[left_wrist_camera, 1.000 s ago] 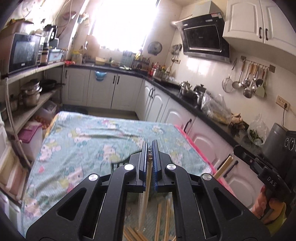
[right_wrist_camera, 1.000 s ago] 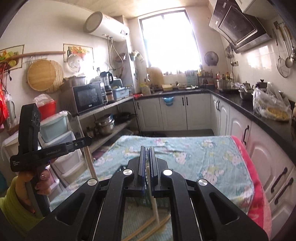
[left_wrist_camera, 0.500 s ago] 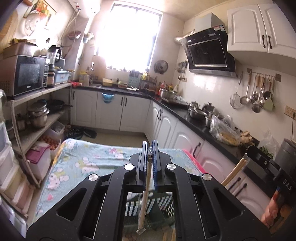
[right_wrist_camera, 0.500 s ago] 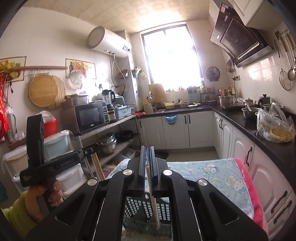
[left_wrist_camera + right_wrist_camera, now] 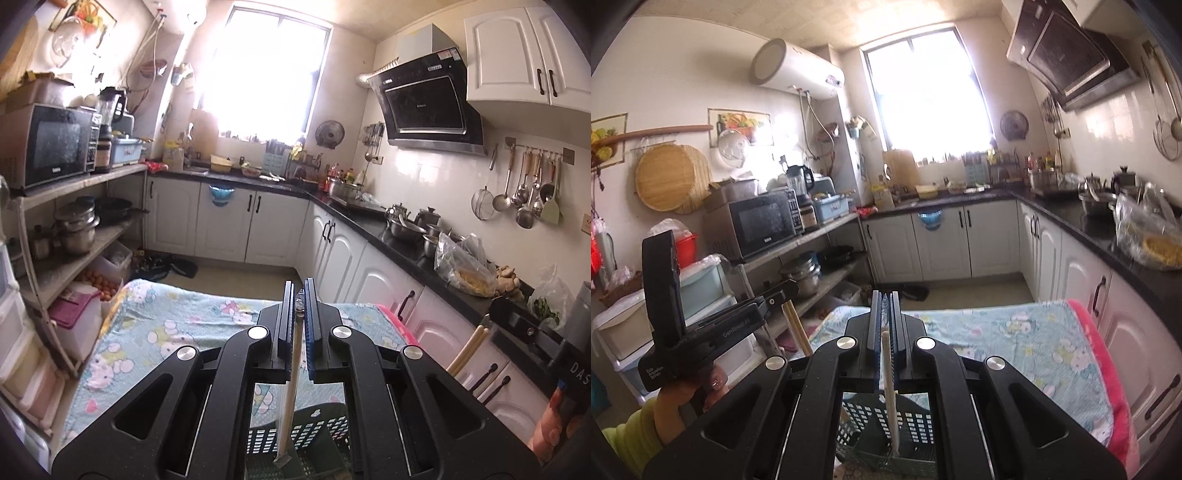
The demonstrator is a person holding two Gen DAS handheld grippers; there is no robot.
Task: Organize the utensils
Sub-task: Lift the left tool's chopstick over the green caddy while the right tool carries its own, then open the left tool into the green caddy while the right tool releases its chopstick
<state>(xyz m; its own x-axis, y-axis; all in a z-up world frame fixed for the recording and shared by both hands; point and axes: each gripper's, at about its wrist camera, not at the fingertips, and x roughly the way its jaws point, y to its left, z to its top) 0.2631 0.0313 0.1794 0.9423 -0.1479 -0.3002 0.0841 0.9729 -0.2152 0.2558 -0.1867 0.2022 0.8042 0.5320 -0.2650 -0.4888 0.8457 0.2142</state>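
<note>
My left gripper (image 5: 299,295) is shut on a pair of wooden chopsticks (image 5: 290,384) in a clear wrapper that hang down over a dark green slotted basket (image 5: 314,435). My right gripper (image 5: 885,301) is shut on a pale chopstick (image 5: 890,398) that points down into the same basket (image 5: 882,424). Each gripper shows in the other's view: the right one at the right edge of the left wrist view (image 5: 491,317) with chopsticks (image 5: 467,349), the left one at the left of the right wrist view (image 5: 786,290) with chopsticks (image 5: 796,328).
The basket stands on a table under a light blue cartoon cloth (image 5: 177,325) with a pink edge (image 5: 1108,369). White cabinets and a black counter (image 5: 399,236) run along the right. An open shelf rack (image 5: 74,243) with pots and a microwave stands at the left.
Both grippers have risen and tilted up with their chopsticks. The table has dropped lower in view and the basket now lies under both grippers; loose chopsticks on the table are out of view.
</note>
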